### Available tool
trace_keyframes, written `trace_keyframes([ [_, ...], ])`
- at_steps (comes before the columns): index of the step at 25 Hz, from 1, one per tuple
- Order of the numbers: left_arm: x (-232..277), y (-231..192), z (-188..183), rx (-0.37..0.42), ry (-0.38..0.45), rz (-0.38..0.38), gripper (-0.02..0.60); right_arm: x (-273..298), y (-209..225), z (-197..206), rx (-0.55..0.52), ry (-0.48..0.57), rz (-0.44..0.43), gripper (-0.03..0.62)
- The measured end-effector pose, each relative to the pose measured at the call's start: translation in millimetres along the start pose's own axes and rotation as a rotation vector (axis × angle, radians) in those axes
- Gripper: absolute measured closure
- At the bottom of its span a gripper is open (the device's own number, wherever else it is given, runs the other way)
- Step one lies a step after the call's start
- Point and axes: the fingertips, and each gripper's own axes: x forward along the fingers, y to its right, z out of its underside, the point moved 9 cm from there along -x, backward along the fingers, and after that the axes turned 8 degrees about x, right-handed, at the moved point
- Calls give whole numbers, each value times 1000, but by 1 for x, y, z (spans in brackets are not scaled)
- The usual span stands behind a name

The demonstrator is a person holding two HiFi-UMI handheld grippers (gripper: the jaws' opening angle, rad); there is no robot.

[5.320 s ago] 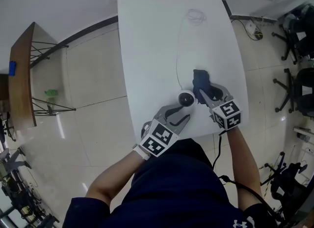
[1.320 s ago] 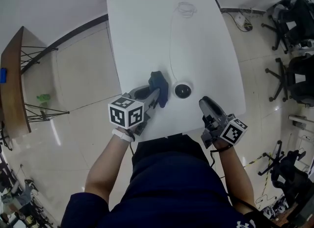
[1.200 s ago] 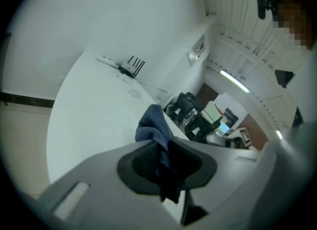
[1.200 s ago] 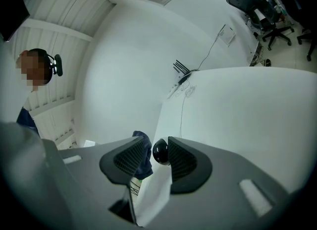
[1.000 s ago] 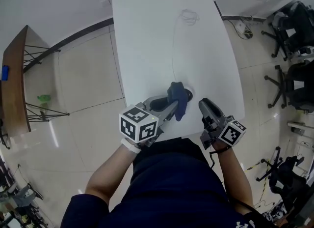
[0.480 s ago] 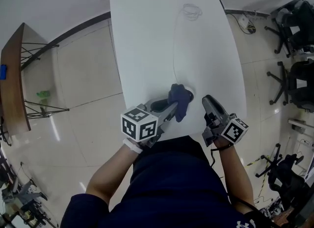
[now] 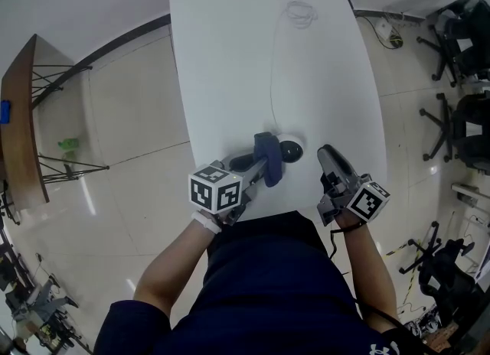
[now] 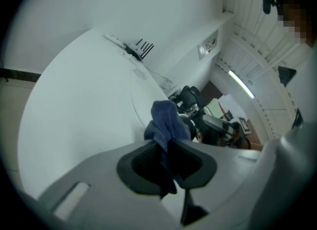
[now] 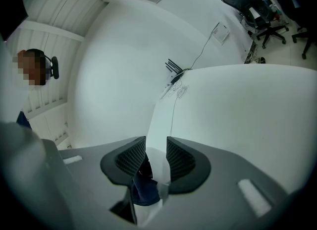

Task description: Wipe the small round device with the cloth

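Note:
The small round black device (image 7: pixel 289 148) sits on the white table (image 7: pixel 230 55) near its front edge. A blue cloth (image 7: pixel 267 159) touches its left side, and my left gripper (image 7: pixel 263 165) is shut on that cloth. In the left gripper view the cloth (image 8: pixel 166 122) bunches up out of the jaws of the left gripper (image 8: pixel 165 145), with the device (image 8: pixel 189 121) just behind it. My right gripper (image 7: pixel 326 151) rests to the right of the device, apart from it. The right gripper (image 9: pixel 156 149) is open, with only bare table between its pads.
A thin white cable (image 7: pixel 272 78) runs from the device up the table to a small coil (image 7: pixel 300 12). The table's front edge lies just under both grippers. Office chairs (image 7: pixel 467 40) stand at the right, and a wooden side table (image 7: pixel 19 124) at the left.
The cloth lay over the device; my left gripper has drawn it back to the left, and the device's top now shows. The right gripper has hardly moved.

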Motion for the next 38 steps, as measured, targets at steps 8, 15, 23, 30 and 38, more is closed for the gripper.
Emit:
trace_keyframes([
  [8,8,-16,9,-20,-69,-66,518,-13,2,1,9,30,12,457],
  [15,10,-17,15,-111,-99,-157,517,-34,5,1,15,75,30,462],
  [23,9,-9,17,-174,-57,-163,517,-53,5,11,14,100,16,462],
  [30,-34,32,-6,70,98,-211,517,-57,4,18,20,103,-12,464],
  [38,-31,82,-48,929,80,-308,517,-59,-7,17,-2,114,-18,464],
])
